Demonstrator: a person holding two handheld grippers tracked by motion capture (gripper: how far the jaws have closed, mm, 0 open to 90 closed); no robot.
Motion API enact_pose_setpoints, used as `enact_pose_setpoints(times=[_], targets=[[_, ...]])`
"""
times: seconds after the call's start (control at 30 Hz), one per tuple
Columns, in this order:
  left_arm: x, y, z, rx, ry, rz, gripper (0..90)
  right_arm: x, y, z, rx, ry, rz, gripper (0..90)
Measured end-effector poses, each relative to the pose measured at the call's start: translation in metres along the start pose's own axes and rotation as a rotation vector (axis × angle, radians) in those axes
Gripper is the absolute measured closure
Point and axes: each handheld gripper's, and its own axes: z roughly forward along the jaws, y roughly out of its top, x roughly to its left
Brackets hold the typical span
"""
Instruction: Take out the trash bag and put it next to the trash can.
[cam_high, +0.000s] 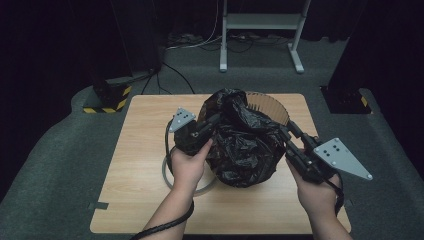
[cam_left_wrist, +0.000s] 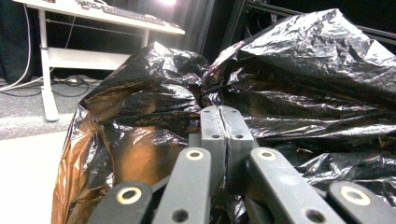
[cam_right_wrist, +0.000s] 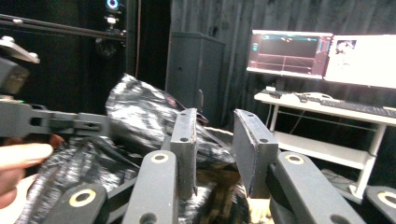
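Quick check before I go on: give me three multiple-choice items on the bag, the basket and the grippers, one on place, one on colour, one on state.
1. Where does the black plastic bag sit?
A. Flat on the floor
B. Draped over and into the ribbed basket on the wooden table
C. Hanging from the white desk

2. What colour is the bag?
A. Black
B. White
C. Blue

3. How do the jaws of the left gripper stand?
A. Wide apart, clear of the bag
B. Closed together, with bag film pinched at them
C. Clamped on the table's edge

Answers:
1 B: the high view shows the bag bunched over the basket, whose far rim shows behind it.
2 A: glossy black film shows in both the high view and the left gripper view.
3 B: the left gripper view shows its pads meeting, with film at them; the right gripper has a gap between its pads.
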Motion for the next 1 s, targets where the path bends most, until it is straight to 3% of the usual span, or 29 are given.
enact_pose_setpoints(times=[0.53,0.8,1.0], targets=[[0.001,-0.002,-0.001,-0.006,-0.008,-0.001,88.9,-0.034,-0.02,-0.003,0.055,-0.087,-0.008,69.5],[0.0,-0.001,-0.001,-0.008,-0.011,0.003,89.0,-0.044,-0.039,-0.004,0.108,-0.116,-0.01,68.5],[-0.001,0.001,-0.001,-0.01,-0.015,0.012,89.0,-0.052,-0.062,0.0,0.181,-0.131,0.003,66.3]])
